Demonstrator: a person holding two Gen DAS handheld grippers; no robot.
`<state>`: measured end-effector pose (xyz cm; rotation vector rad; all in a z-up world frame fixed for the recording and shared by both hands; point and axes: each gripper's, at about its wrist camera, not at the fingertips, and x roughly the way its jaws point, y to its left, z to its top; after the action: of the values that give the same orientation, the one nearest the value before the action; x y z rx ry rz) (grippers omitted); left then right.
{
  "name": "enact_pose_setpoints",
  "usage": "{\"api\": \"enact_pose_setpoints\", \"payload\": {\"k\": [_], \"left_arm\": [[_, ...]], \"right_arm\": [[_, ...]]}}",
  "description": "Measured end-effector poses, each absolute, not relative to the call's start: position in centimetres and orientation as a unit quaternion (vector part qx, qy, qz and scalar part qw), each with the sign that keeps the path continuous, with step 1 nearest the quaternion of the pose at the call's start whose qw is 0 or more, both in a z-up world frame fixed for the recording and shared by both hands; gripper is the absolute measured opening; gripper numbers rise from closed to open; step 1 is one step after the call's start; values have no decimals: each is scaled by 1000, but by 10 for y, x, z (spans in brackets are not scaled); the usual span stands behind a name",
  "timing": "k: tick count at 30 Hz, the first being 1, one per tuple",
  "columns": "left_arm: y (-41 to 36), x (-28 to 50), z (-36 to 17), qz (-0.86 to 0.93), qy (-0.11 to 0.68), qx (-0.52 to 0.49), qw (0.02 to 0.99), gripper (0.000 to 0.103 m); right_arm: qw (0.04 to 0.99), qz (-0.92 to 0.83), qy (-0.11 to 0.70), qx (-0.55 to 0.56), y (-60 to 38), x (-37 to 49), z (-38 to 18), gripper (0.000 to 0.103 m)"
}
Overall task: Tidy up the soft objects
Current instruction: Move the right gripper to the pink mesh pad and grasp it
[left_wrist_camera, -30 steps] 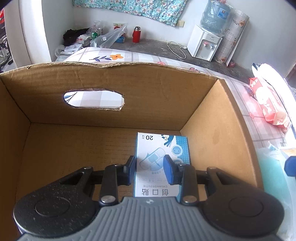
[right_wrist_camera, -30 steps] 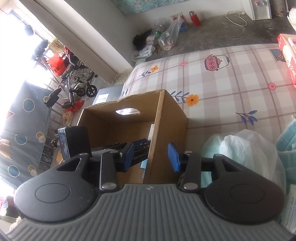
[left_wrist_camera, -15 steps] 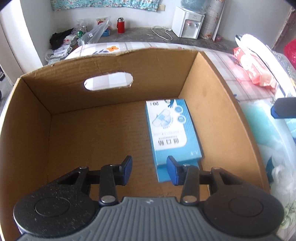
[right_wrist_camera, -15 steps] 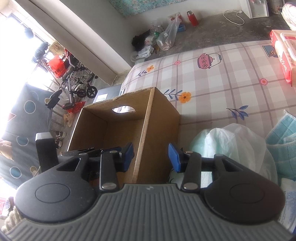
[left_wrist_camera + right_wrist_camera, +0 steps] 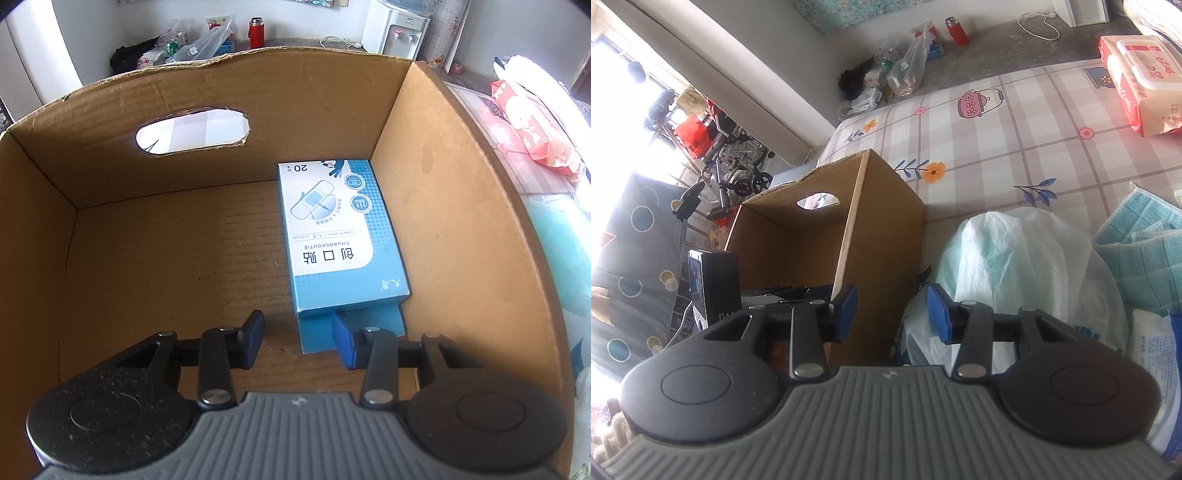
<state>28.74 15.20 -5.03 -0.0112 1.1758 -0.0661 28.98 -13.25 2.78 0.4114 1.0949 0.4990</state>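
Between the blue pads of the left tongs (image 5: pixel 298 338), which have just been opening and are now spread, only bare cardboard floor is seen. Just beyond the right pad (image 5: pixel 344 345), a blue plaster box (image 5: pixel 341 236) is laid flat inside the cardboard box (image 5: pixel 443 206), close to its right wall. Farther off, an oval handle hole (image 5: pixel 192 130) is cut in the far wall. The right tongs (image 5: pixel 891 312) are held spread and empty above the gap between the cardboard box (image 5: pixel 882 221) and a white plastic bag (image 5: pixel 1023 258). Beyond lies a checked table (image 5: pixel 1015 122).
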Motion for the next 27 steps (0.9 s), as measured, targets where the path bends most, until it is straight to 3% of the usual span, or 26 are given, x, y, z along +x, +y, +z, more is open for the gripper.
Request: {"api": "enact_pose_setpoints", "payload": {"k": [4,5,9,17,22,27], "left_arm": [[152,278,-39,-21,548,7,836,81],[153,276,-34,-19,547,8,837,83],[163,262,-6,-4,533,-3,846,86],[165,227,81,-6,430,-56,901,95],[105,230,112,-69,414,-41,907,99],[18,245,107,-162,423,-39,891,99]], "right_arm": [[805,227,514,191,-140,286,24,42],[804,226,515,192,-142,285,23,43],[808,229,508,192,-149,280,22,43],[823,245,470,202,-185,263,50,43],[854,229,422,203,-244,243,84,48],[886,150,388,206,-328,224,100,53]]}}
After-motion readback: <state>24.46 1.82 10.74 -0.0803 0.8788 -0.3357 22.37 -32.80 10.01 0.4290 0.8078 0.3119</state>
